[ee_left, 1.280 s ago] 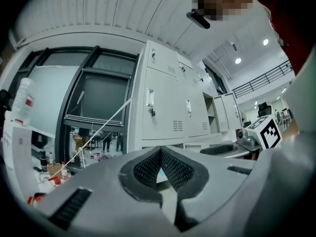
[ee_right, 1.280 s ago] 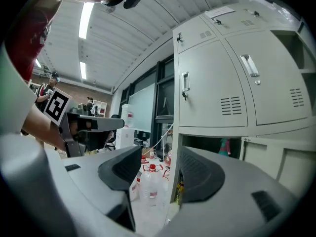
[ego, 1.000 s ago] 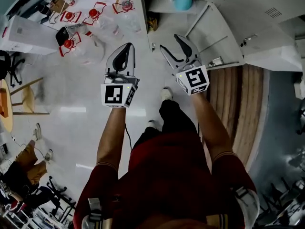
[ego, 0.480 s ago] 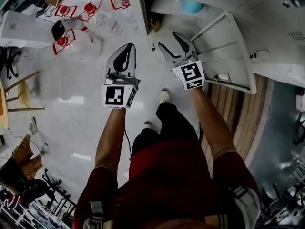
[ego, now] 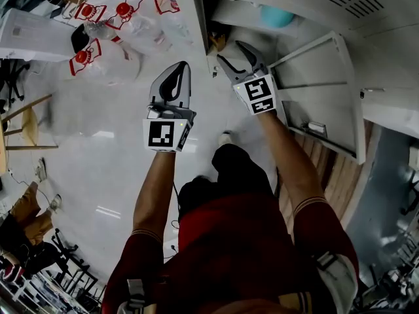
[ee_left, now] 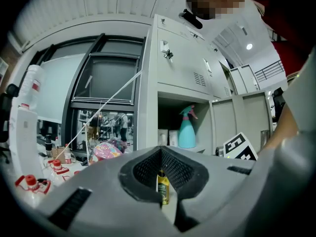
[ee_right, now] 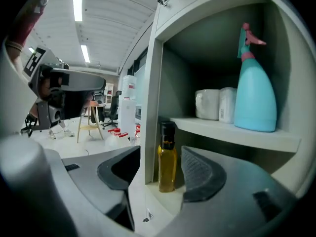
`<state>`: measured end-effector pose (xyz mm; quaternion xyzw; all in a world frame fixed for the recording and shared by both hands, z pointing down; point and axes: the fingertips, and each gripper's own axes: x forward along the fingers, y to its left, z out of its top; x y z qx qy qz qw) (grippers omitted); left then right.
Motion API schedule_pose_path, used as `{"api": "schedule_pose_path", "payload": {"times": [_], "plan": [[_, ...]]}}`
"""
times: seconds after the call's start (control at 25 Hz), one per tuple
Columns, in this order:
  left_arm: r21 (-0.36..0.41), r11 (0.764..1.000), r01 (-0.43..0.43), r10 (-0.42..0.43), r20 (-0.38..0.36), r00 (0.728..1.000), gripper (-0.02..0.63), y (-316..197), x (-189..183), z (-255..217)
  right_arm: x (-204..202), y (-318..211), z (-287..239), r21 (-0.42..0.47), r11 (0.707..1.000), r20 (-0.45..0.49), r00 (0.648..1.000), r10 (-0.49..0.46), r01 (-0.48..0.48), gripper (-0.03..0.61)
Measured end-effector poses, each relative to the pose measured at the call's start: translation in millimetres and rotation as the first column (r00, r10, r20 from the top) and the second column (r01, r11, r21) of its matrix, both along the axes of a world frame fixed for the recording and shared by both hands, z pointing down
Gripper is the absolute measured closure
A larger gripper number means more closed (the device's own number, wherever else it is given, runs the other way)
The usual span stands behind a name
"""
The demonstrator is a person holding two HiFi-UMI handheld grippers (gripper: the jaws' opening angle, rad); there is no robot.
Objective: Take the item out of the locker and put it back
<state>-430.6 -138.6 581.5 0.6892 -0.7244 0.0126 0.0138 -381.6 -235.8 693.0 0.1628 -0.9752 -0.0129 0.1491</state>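
Grey ribbed pads of the right claw (ee_right: 161,154) stand wide apart and hold nothing; between them, farther in, sits the amber bottle (ee_right: 167,164) with its black cap, upright on the floor of the lower compartment of the locker (ee_right: 150,83). It stands just beside the locker's side wall, and the right gripper view shows the claw's one jaw lined up outside that wall, so a straight push would likely run it into the frame. Sliding the claw towards the open side first, then going in level, should bring the pads to either side of the bottle's body below the neck, where a slim, smooth bottle is least likely to tip or twist. A gentle squeeze and a straight draw outward would keep it clear of the shelf (ee_right: 232,132) above, which carries a blue spray bottle (ee_right: 254,93) and white containers (ee_right: 217,104). The left claw (ee_left: 161,152) hangs outside, jaws together, empty.
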Motion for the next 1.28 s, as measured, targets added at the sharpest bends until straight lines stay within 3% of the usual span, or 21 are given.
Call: {"api": "schedule_pose_path", "payload": {"times": [0.6,1.28], "plan": [[-0.011,1.000,0.026,-0.026,0.001,1.000,0.606,-10,-21,32,-44,-31,59,0.002,0.997,-0.084,0.994,-0.072,0.073,0.345],[-0.051,0.998,0.037,-0.035,0.027,0.999,0.606,-8,-32,44,-61,-38,70,-0.020,0.987,-0.088,0.983,-0.160,0.159,0.385]]}}
